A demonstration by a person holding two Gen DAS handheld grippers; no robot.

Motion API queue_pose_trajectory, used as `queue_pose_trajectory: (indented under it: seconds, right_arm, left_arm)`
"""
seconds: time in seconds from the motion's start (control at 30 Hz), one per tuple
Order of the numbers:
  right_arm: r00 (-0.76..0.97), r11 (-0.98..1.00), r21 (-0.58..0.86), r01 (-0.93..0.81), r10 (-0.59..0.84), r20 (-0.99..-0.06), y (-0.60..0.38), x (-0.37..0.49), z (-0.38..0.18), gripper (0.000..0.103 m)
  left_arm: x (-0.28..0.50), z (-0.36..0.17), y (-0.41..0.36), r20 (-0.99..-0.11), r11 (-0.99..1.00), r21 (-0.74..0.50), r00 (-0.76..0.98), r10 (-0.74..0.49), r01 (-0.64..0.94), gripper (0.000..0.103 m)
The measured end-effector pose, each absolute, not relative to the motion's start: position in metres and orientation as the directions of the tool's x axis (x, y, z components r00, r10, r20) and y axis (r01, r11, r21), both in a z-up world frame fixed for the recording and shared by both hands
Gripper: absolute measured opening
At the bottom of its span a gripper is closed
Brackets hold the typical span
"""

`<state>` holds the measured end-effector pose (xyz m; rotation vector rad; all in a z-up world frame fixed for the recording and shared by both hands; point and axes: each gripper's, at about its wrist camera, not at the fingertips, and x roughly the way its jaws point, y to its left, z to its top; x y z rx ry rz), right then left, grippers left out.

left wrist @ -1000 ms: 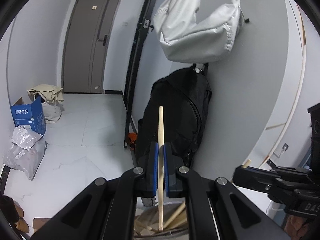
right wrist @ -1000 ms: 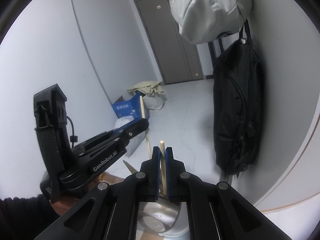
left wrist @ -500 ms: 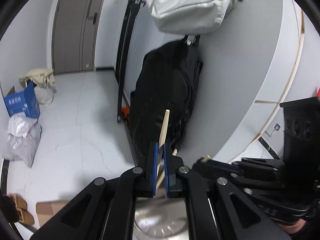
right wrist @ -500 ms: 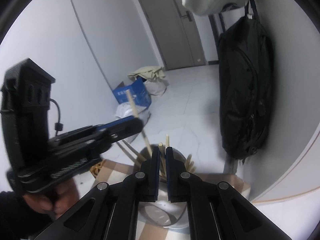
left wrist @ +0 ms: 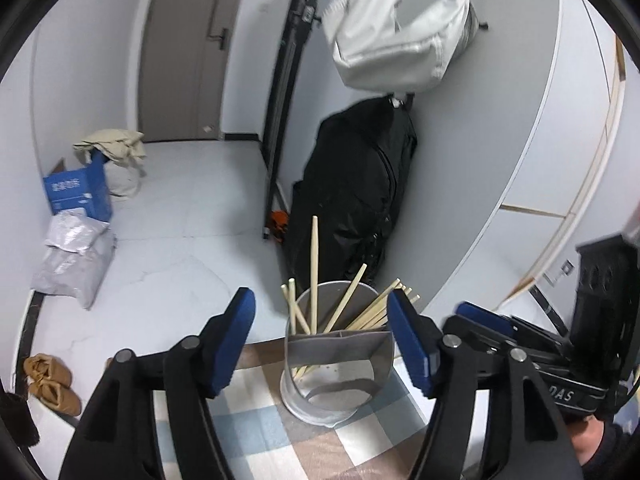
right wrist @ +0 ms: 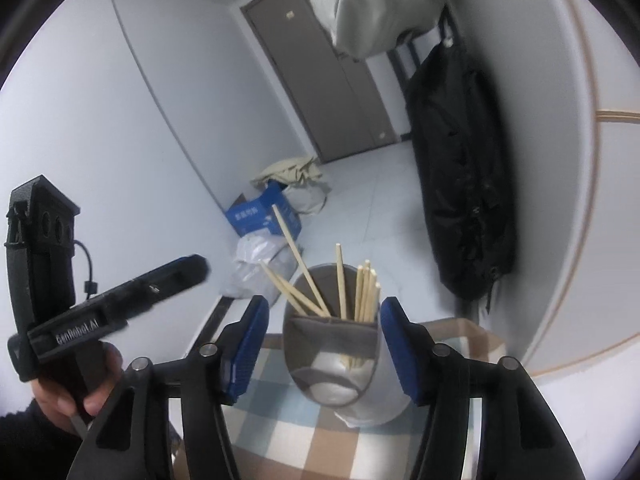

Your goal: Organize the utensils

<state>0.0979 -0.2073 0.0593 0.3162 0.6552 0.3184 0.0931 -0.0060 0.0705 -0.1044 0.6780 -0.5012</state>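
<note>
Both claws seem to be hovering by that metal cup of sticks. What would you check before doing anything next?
1. Left gripper open, holding nothing: ok.
2. Right gripper open, holding nothing: ok.
3. Wooden chopsticks standing inside the round metal utensil holder: ok.
4. Holder upright on the checked tablecloth: ok.
5. All chopsticks in one compartment of the divider: cannot tell.
6. More utensils left to sort: cannot tell, none in view.

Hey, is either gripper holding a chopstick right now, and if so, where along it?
Neither. The left gripper and the right gripper both have their jaws wide open and empty. The chopsticks stand loose in the metal holder.
</note>
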Motion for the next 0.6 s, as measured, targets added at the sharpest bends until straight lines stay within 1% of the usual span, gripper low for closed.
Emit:
queue_pose_trajectory:
  seconds: [0.03, 0.1, 0.13, 0.17, 0.23, 0.3, 0.4, 0.43, 0.47, 0.6]
  right_arm:
    - [0.761, 0.908, 0.376, -0.186, 0.375, -0.529, -0.208, 0.088, 0.064, 0.064]
    - [0.782, 0.914, 0.357, -0.195, 0.364, -0.505, -0.208, 0.072, 0.071, 0.066]
    - [0.795, 0.917, 0.343, -0.203, 0.359, -0.489, -0.208, 0.062, 0.076, 0.068]
    - [0.809, 0.921, 0.327, -0.211, 0.353, -0.470, -0.207, 0.051, 0.081, 0.071]
    - [0.837, 0.925, 0.304, -0.228, 0.346, -0.425, -0.205, 0.028, 0.092, 0.077]
    - [0.863, 0.930, 0.280, -0.237, 0.334, -0.380, -0.203, 0.010, 0.100, 0.083]
    - [0.897, 0.941, 0.240, -0.240, 0.310, -0.316, -0.201, -0.014, 0.109, 0.093]
    - [0.903, 0.941, 0.234, -0.245, 0.309, -0.298, -0.201, -0.021, 0.110, 0.099]
    - [0.909, 0.942, 0.229, -0.246, 0.307, -0.283, -0.199, -0.027, 0.110, 0.103]
    - [0.928, 0.945, 0.221, -0.241, 0.291, -0.233, -0.198, -0.054, 0.107, 0.103]
  left_arm:
    - [0.087, 0.074, -0.005, -0.566, 0.885, -0.242, 0.683, -0.462, 0.398, 0.069]
    - [0.071, 0.083, -0.004, -0.542, 0.903, -0.209, 0.725, -0.426, 0.375, 0.078]
    - [0.064, 0.088, -0.004, -0.529, 0.909, -0.199, 0.741, -0.414, 0.366, 0.080]
    - [0.058, 0.092, -0.003, -0.516, 0.913, -0.193, 0.754, -0.407, 0.360, 0.084]
    - [0.041, 0.100, -0.001, -0.486, 0.925, -0.180, 0.787, -0.380, 0.336, 0.087]
    - [0.029, 0.105, 0.001, -0.461, 0.935, -0.179, 0.814, -0.355, 0.306, 0.095]
    - [0.015, 0.108, 0.004, -0.425, 0.951, -0.169, 0.851, -0.309, 0.260, 0.099]
    - [0.009, 0.108, 0.004, -0.413, 0.956, -0.165, 0.863, -0.291, 0.244, 0.100]
    - [0.005, 0.108, 0.005, -0.403, 0.959, -0.163, 0.872, -0.278, 0.231, 0.101]
    - [-0.013, 0.103, 0.004, -0.370, 0.969, -0.154, 0.899, -0.237, 0.192, 0.102]
